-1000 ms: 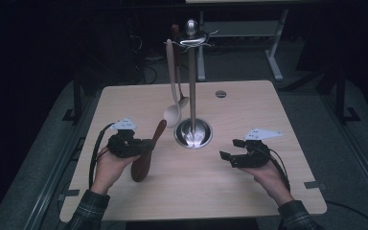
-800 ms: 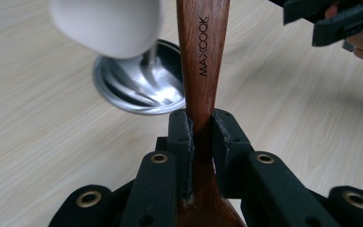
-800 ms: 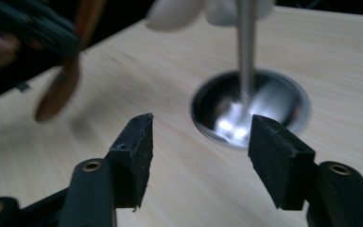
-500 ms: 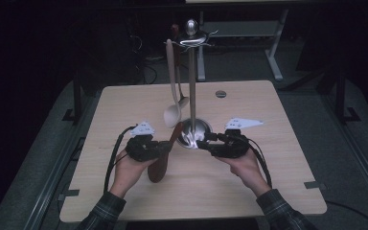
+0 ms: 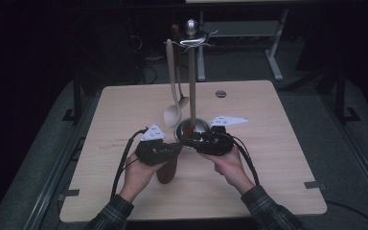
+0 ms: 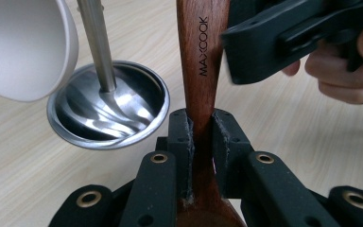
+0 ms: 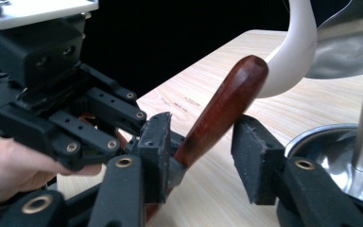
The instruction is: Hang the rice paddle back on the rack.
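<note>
The left gripper [image 6: 201, 137] clamps the brown wooden spoon [image 6: 202, 71] near the table's [image 5: 287, 158] middle, beside the steel stand's dish [image 6: 108, 111]. The right gripper's [image 7: 201, 142] jaws have just been closing around its handle, one side apart.

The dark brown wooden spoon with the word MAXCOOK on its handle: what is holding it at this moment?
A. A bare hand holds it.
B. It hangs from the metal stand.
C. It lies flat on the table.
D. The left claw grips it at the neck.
D: in the left gripper view the left claw presses both pads on the neck of the dark brown wooden spoon.
</note>
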`<state>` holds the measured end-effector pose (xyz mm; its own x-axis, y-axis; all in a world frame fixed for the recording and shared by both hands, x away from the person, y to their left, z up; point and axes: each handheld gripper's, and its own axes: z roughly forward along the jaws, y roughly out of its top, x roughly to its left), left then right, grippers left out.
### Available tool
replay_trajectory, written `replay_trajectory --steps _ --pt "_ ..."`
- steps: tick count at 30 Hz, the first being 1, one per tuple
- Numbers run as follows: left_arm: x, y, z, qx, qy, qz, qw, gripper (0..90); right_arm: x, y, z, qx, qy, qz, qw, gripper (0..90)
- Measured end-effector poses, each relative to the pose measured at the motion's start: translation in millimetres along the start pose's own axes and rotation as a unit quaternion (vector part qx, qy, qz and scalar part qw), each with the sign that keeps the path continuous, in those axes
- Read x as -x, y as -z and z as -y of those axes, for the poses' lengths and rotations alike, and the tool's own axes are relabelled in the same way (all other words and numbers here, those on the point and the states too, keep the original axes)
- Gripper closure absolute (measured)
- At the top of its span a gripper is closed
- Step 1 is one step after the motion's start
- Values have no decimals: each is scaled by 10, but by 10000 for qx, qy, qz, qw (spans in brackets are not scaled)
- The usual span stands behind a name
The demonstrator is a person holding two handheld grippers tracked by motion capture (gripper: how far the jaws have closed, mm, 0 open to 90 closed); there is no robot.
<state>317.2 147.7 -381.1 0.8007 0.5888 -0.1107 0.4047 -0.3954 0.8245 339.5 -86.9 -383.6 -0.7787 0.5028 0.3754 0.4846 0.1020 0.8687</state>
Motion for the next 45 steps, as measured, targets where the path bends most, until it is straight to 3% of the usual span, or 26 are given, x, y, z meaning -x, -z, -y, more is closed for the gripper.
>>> replay_trajectory --steps 9,21,30,45 --pt "18 -3 -3 8 5 2 10000 786 16 -67 12 -2 -86 42 10000 669" --pt "36 -33 15 16 -55 -34 10000 783 14 -77 21 44 -319 -116 9994 747" --pt "28 0 19 28 -86 105 9999 753 -42 -63 13 89 -97 -210 9997 769" --pt "-51 247 85 -254 -70 344 9991 514 -39 68 -50 130 332 -276 9990 772"
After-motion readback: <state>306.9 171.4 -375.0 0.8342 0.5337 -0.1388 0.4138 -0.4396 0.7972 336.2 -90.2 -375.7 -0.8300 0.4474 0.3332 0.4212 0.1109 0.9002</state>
